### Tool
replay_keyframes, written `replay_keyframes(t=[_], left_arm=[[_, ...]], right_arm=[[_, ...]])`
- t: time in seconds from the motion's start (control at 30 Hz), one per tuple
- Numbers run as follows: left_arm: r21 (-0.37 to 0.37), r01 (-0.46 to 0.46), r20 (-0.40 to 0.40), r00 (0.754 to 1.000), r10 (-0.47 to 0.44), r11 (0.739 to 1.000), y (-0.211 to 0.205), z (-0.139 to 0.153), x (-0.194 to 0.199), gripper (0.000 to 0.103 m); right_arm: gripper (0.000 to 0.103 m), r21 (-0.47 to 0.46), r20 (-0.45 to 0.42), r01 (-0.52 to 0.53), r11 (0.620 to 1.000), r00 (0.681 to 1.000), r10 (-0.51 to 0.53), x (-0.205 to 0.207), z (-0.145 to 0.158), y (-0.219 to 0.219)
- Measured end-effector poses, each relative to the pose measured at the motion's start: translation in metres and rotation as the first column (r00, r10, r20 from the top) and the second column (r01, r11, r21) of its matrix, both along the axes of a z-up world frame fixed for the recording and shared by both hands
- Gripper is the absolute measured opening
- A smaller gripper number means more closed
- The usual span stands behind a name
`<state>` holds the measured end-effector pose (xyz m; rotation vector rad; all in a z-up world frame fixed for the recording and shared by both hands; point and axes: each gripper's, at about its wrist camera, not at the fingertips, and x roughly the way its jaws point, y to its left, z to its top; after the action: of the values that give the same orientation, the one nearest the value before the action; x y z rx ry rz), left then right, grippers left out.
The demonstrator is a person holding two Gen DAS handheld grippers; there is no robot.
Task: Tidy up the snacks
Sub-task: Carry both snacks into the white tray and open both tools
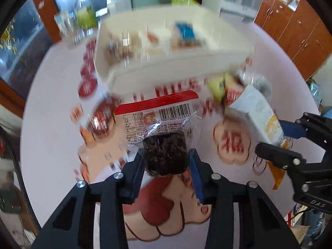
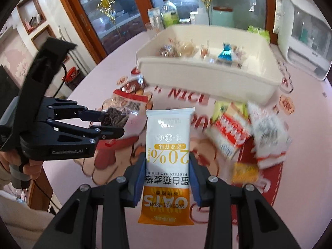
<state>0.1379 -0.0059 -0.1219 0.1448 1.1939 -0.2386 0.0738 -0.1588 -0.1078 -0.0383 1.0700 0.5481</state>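
Left gripper [image 1: 166,161] jaws clamp the dark snack packet [image 1: 164,155]; right gripper [image 2: 168,172] jaws clamp the oat stick [image 2: 167,157].

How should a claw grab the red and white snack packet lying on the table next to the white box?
Judging by its pose, take the red and white packet across its narrow width, near the middle, coming from above. It lies flat on the table, so the top is free. A yellow-green packet and a white one crowd its sides, so the claw should slip in carefully.
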Motion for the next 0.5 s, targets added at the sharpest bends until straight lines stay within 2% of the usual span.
replay_keyframes(t=[0.13,0.33,0.5], left_arm=[[0.017,0.017,0.092,0.996,-0.018,1.0,-0.003,0.034,0.021,0.04],[0.044,0.001,0.202,0.979,-0.01,0.999,-0.003,0.076,0.061,0.04],[0.056,-0.03,0.257,0.966,0.014,0.998,0.001,0.101,0.099,0.04]], right_arm=[[0.038,0.004,0.046,0.056,0.998,0.997,-0.056,0.025,0.026,0.0],[0.038,0.038,0.052,0.185,0.982,0.981,-0.186,0.077,0.063,-0.008],[0.039,0.057,0.07,0.264,0.963,0.961,-0.267,0.119,0.089,-0.012]])
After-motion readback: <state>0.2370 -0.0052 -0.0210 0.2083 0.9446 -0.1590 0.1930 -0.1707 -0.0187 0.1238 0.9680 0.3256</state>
